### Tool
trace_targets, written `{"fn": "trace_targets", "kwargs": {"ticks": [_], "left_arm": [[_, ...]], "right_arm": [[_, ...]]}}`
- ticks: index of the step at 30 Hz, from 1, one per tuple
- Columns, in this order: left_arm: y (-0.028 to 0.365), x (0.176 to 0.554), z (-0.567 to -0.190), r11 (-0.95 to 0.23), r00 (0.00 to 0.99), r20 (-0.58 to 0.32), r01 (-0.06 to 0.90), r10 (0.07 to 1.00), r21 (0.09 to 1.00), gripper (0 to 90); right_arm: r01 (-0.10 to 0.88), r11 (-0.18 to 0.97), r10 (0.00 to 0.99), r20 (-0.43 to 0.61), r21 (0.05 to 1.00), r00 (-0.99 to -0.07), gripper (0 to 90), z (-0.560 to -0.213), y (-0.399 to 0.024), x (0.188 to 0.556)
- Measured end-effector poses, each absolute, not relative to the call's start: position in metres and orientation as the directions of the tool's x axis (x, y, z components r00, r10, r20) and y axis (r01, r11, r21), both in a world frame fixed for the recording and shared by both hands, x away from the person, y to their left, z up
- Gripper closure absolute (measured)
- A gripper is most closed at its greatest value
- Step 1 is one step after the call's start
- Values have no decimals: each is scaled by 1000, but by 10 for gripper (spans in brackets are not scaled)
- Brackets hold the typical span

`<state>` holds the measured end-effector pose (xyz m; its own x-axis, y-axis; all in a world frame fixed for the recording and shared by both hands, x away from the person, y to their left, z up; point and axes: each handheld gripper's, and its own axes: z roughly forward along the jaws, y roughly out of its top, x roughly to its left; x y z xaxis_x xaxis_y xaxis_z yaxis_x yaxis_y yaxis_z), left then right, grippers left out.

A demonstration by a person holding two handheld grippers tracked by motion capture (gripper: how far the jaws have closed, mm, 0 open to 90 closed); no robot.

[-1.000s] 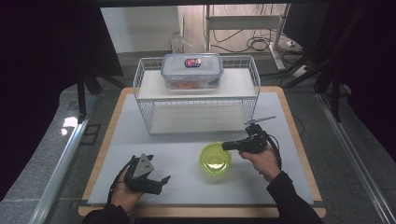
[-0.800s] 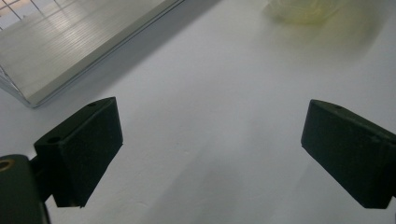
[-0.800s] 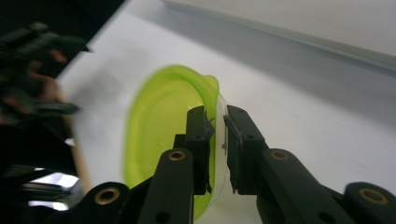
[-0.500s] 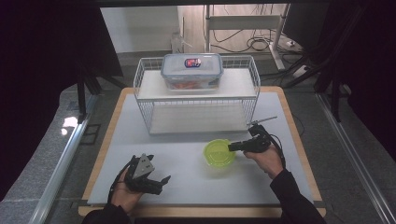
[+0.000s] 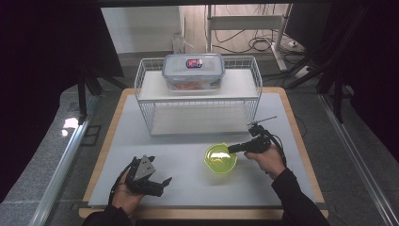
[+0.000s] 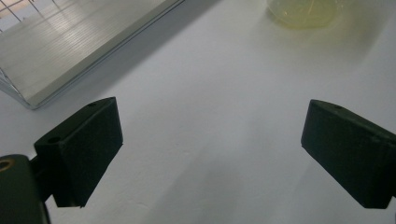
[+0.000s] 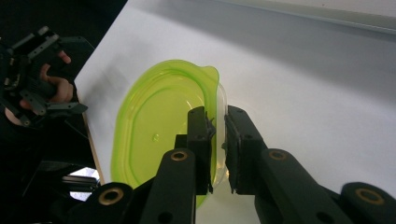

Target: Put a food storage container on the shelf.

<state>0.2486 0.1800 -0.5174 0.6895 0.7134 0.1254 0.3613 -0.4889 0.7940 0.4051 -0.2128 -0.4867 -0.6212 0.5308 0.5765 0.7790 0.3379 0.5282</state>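
A translucent green bowl [image 5: 220, 159] sits on the white table top, right of centre. My right gripper [image 5: 231, 149] reaches it from the right and is shut on its near rim. In the right gripper view the two jaws [image 7: 218, 135] pinch the thin edge of the green bowl [image 7: 159, 135]. They have just been closing, with that rim between them. My left gripper [image 5: 162, 186] rests open near the front left edge with nothing between its jaws. In the left gripper view the wide-apart jaws [image 6: 210, 154] frame bare table, and the bowl [image 6: 303, 9] lies farther off.
A white wire rack [image 5: 197, 101] with two shelves stands at the back of the table. A clear lidded box [image 5: 193, 70] with orange contents sits on its top shelf. The rack's lower shelf [image 6: 70, 51] lies ahead of the left gripper.
The bowl and the right gripper shifted a little to the right and back, then settled. The left gripper has not moved.
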Motion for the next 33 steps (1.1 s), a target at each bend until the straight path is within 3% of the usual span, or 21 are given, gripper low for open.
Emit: {"fn": "trace_targets", "kwargs": {"ticks": [20, 33], "left_arm": [[180, 249, -517, -489, 689, 127, 360, 714, 795, 52], [185, 248, -513, -461, 680, 114, 354, 724, 814, 47]], "right_arm": [[774, 211, 484, 623, 598, -614, 829, -464, -224, 398], [738, 105, 398, 652, 667, -645, 831, -405, -221, 397]]}}
